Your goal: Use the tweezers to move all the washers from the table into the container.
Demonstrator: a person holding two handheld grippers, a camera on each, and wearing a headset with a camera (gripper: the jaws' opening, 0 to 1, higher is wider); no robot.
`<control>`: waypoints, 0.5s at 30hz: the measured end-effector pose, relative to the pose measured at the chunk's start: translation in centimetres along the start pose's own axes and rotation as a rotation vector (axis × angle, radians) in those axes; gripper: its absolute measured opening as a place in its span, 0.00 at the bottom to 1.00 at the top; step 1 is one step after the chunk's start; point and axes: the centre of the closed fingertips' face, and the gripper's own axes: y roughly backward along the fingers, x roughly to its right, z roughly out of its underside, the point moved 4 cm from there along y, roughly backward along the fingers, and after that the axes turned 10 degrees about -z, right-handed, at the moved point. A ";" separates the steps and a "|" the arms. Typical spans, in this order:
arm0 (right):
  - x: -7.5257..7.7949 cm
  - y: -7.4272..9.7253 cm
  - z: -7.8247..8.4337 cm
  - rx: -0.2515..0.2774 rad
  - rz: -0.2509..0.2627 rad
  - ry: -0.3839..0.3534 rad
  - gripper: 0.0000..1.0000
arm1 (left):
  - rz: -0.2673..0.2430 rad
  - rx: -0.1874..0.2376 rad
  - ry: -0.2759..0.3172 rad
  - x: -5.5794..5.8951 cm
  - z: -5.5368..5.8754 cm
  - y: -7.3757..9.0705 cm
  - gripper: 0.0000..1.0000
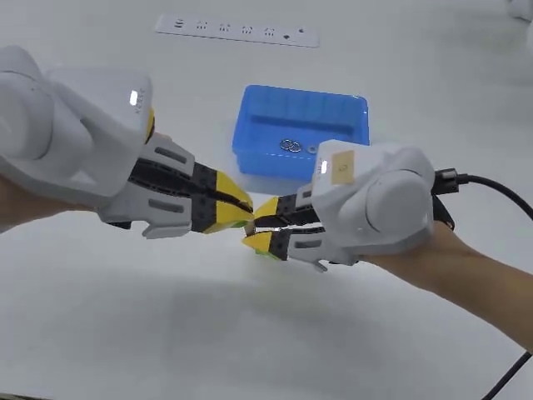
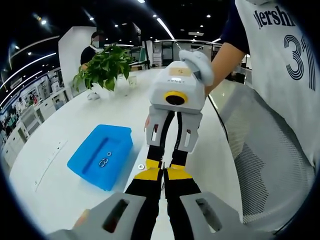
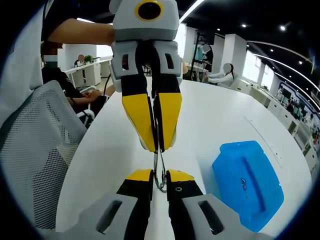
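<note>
The left gripper's (image 1: 237,208) yellow fingers (image 3: 150,117) were pressed together on the tweezers (image 3: 159,167). The thin metal tool ran from them to the right gripper (image 1: 262,225), whose fingers stood a little apart on either side of its looped end; whether they pressed on it could not be told. The two grippers met tip to tip above the white table (image 1: 250,342), the left reaching in from the left and the right from the right, with a bare forearm (image 1: 475,279) and a black cable (image 1: 500,196) trailing behind the right one. Just beyond the meeting tips sat the blue container (image 1: 283,165), with washers (image 1: 290,147) lying in it, and past it a power strip (image 1: 237,30). The right gripper view gave the clear sight of the tweezers bridging the two sets of fingers. The left gripper view picked out a loose washer (image 2: 141,166) on the table just beside the container's near corner, with a potted plant (image 2: 105,67) farther back.
</note>
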 end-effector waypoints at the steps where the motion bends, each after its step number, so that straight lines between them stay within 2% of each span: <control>1: 0.0 0.0 0.0 0.000 0.001 0.001 0.11 | 0.000 0.000 -0.001 0.0 0.0 0.0 0.06; 13: -0.2 0.1 0.0 -0.010 -0.002 -0.009 0.10 | 0.007 -0.007 -0.005 0.2 -0.1 0.1 0.06; 15: -0.3 0.3 -0.2 0.001 0.000 -0.009 0.10 | -0.003 0.014 0.013 0.2 -0.4 0.4 0.06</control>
